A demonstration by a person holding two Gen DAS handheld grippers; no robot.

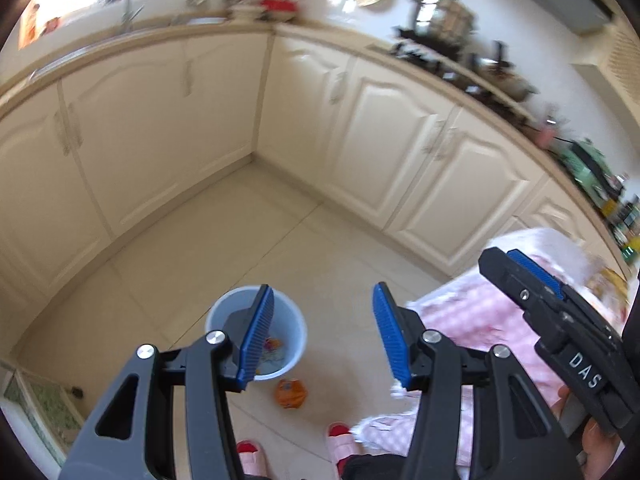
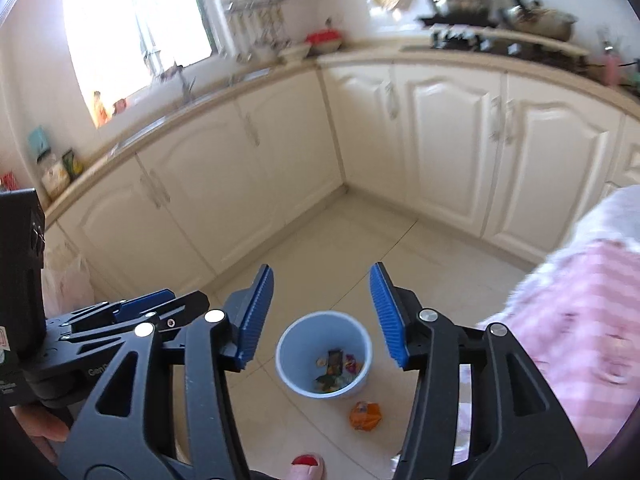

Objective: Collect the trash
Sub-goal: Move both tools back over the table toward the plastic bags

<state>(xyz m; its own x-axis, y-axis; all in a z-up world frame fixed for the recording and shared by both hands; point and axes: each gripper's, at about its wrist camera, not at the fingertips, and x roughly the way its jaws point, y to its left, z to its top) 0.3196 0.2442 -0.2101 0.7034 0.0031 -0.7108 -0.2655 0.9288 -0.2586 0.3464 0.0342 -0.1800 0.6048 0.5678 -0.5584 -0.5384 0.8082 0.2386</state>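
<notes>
A pale blue bin (image 2: 324, 354) stands on the tiled kitchen floor with several wrappers inside; it also shows in the left wrist view (image 1: 285, 328). An orange crumpled wrapper (image 2: 365, 416) lies on the floor just in front of the bin, also in the left wrist view (image 1: 291, 393). My left gripper (image 1: 323, 334) is open and empty, high above the floor. My right gripper (image 2: 321, 312) is open and empty, held above the bin. The right gripper (image 1: 556, 312) shows at the right of the left wrist view.
Cream cabinets (image 2: 248, 184) line the corner under a beige counter with a sink and a stove (image 2: 480, 36). A table with a pink checked cloth (image 2: 576, 320) stands at the right. The person's slippered feet (image 1: 340, 440) stand near the wrapper.
</notes>
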